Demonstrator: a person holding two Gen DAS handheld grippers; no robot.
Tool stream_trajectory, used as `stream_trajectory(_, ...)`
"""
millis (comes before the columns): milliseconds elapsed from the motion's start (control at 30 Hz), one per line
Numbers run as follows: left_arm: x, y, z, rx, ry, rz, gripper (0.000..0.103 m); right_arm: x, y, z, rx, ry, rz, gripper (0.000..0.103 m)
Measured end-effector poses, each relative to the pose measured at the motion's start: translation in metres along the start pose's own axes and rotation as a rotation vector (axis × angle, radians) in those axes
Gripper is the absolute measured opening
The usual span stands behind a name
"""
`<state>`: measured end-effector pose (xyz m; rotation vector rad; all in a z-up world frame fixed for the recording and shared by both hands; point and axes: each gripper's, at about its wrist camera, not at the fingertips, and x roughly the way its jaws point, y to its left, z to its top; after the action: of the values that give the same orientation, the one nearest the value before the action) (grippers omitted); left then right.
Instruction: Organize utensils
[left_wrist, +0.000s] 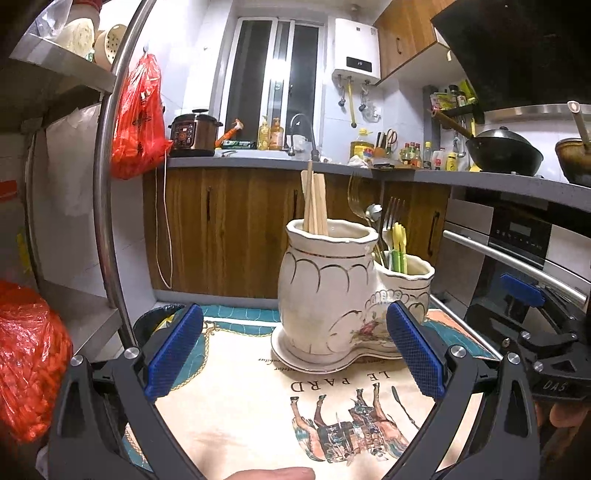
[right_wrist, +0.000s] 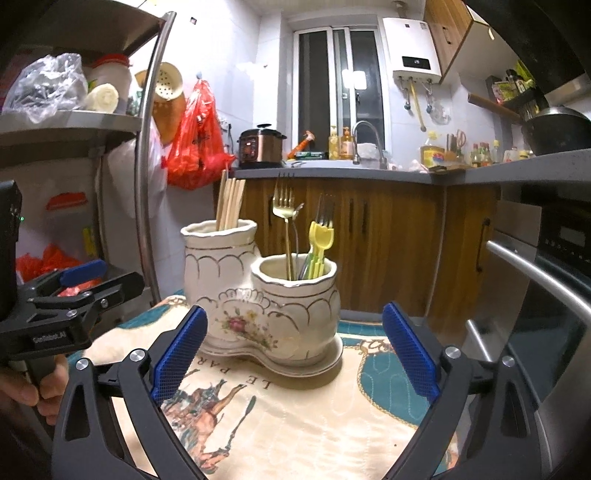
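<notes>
Utensils (right_wrist: 295, 236) stood sorted by kind in the twin-pot holder (right_wrist: 258, 295) (chopsticks (right_wrist: 229, 203) apart); both grippers (left_wrist: 291, 350) (right_wrist: 295, 354) hung wide open, empty.

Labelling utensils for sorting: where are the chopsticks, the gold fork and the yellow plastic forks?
chopsticks (right_wrist: 229, 204), right wrist view, on the upper shafts.
gold fork (right_wrist: 282, 206), right wrist view, at the tines' base.
yellow plastic forks (right_wrist: 322, 236), right wrist view, on the heads.
</notes>
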<state>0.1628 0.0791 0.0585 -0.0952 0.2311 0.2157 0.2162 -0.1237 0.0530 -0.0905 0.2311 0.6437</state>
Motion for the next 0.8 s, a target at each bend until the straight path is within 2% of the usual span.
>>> stream_trajectory(800, 0.0001, 0.0005, -0.0027, 0.007, 0.011, -0.009, 0.098, 0.002, 0.0008, 0.0009, 0.004, 0.008, -0.002, 0.095)
